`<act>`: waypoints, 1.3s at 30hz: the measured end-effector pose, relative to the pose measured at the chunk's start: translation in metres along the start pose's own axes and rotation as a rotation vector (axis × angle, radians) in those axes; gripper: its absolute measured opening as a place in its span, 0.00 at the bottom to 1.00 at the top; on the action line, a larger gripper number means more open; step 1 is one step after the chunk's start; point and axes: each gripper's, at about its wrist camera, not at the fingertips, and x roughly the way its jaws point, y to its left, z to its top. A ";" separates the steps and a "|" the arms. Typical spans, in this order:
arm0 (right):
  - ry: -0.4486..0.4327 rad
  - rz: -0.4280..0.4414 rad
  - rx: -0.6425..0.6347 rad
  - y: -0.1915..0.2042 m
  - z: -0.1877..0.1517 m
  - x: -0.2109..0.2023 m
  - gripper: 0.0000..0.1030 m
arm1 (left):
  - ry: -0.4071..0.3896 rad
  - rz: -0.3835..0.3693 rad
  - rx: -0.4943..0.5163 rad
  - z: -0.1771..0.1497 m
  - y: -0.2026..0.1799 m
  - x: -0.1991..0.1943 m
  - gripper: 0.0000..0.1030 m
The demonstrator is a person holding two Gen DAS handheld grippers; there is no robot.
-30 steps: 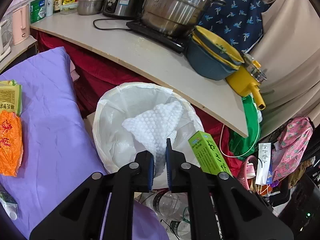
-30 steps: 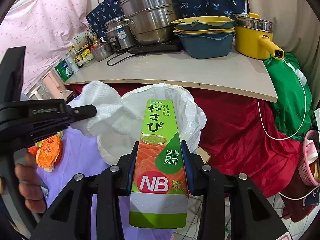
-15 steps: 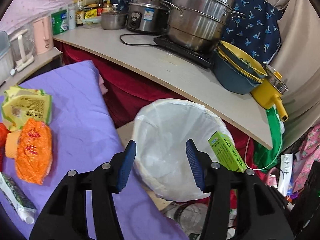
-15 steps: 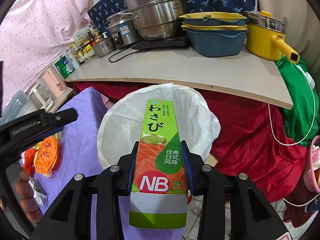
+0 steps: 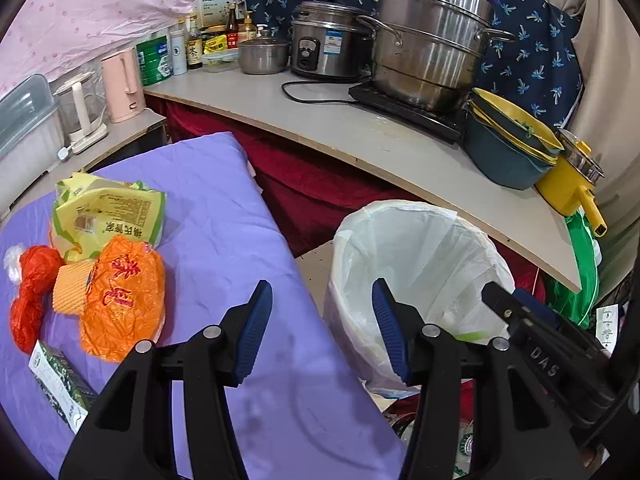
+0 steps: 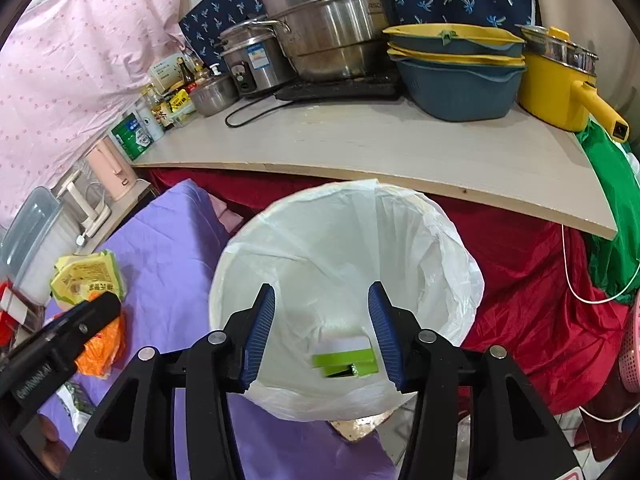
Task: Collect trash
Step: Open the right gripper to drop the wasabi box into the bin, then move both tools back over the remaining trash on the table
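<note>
The white-lined trash bin [image 6: 320,192] stands below my right gripper [image 6: 321,292]. Its jaws are opening, and the green wasabi box [image 6: 344,360] drops blurred between them into the bag, free of both pads. My left gripper [image 5: 320,292] is open and holds nothing; it hangs over the edge of the purple cloth [image 5: 224,208] beside the bin [image 5: 400,208]. On the cloth to its left lie an orange wrapper [image 5: 124,296], a yellow-green packet [image 5: 108,216], red plastic [image 5: 32,292] and a green-white carton [image 5: 60,384].
A wooden counter [image 6: 400,148] runs behind the bin with steel pots [image 6: 332,20], stacked blue-yellow basins [image 6: 456,80] and a yellow pot [image 6: 556,88]. Red cloth [image 6: 532,288] hangs under it. A pink kettle [image 5: 122,84] stands at far left.
My left gripper let go of the white paper towel, opened and swung left toward the purple cloth. My right gripper moved over the bin and released the green box, which now falls in.
</note>
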 end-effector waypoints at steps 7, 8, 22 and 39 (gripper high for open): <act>-0.029 0.005 -0.037 0.022 -0.006 -0.022 0.56 | -0.013 0.031 -0.021 -0.006 0.018 -0.012 0.51; -0.031 0.004 -0.042 0.025 -0.008 -0.025 0.57 | -0.015 0.034 -0.023 -0.007 0.020 -0.013 0.51; -0.056 0.050 -0.136 0.096 -0.043 -0.058 0.70 | -0.069 0.132 -0.094 -0.027 0.079 -0.063 0.61; -0.028 0.125 -0.245 0.167 -0.074 -0.071 0.73 | -0.069 0.211 -0.218 -0.058 0.154 -0.102 0.73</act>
